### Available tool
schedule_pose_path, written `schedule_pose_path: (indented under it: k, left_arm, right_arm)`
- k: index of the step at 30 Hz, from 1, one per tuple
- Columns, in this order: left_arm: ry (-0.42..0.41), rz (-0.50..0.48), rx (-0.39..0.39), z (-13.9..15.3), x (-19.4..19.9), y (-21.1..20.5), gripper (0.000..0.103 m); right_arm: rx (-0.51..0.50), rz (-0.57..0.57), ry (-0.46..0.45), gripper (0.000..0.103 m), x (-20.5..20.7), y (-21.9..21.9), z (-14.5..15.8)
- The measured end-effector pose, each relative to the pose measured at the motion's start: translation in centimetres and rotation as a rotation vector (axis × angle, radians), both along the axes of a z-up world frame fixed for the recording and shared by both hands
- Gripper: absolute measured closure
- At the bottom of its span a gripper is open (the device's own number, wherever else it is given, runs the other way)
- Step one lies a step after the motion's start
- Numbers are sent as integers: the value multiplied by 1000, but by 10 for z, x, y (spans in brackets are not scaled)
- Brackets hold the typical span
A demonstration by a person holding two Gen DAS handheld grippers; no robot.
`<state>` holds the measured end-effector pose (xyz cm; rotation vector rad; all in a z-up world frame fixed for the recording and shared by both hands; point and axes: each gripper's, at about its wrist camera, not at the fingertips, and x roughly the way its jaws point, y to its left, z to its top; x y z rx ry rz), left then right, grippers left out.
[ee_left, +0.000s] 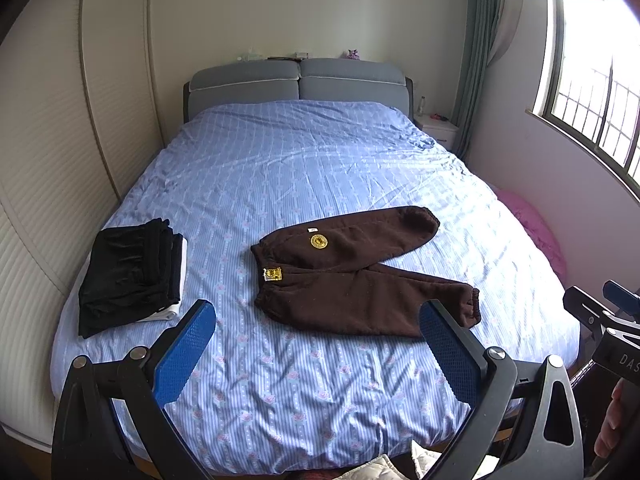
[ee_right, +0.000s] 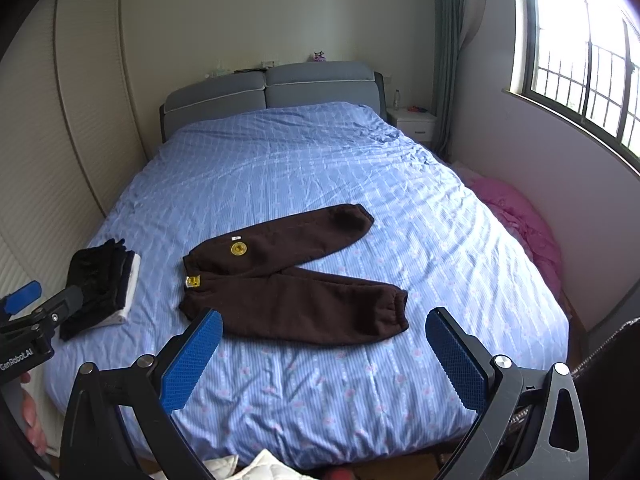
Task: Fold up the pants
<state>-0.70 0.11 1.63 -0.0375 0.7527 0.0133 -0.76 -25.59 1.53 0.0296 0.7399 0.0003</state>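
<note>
The left gripper (ee_left: 318, 344) hangs above the foot edge of the bed (ee_left: 280, 420), its blue pads spread wide with nothing between them. The right gripper (ee_right: 324, 350) hovers just beside it over the same edge, also wide apart and empty. Beyond both lie the brown pants (ee_right: 292, 280), spread flat on the striped cover a little in from the foot edge, waistband toward the left edge and the two legs splayed in a V toward the right edge. The near leg's cuff (ee_right: 396, 312) sits closest to the right gripper; the far leg angles away toward the headboard. A stack of dark folded clothes (ee_left: 132, 276) rests near the left edge, well apart from the pants.

No fold looks begun. The fabric appears thick and fleecy, so a shallow pinch could slip off or catch only one layer, and the leg would twist instead of laying over. Pinching too deep risks grabbing the loose cover and dragging it along. With the legs splayed, bringing one across unevenly would probably leave the cuffs misaligned.
</note>
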Motion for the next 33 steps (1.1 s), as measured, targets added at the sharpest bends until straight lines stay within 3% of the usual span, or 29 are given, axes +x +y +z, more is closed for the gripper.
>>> schedule_pose_path:
  k: [33]
  left_arm:
    - [-13,1,-10,1,-10,4,0]
  right_arm:
    - [-5,-14,-15,0,-8,-4,4]
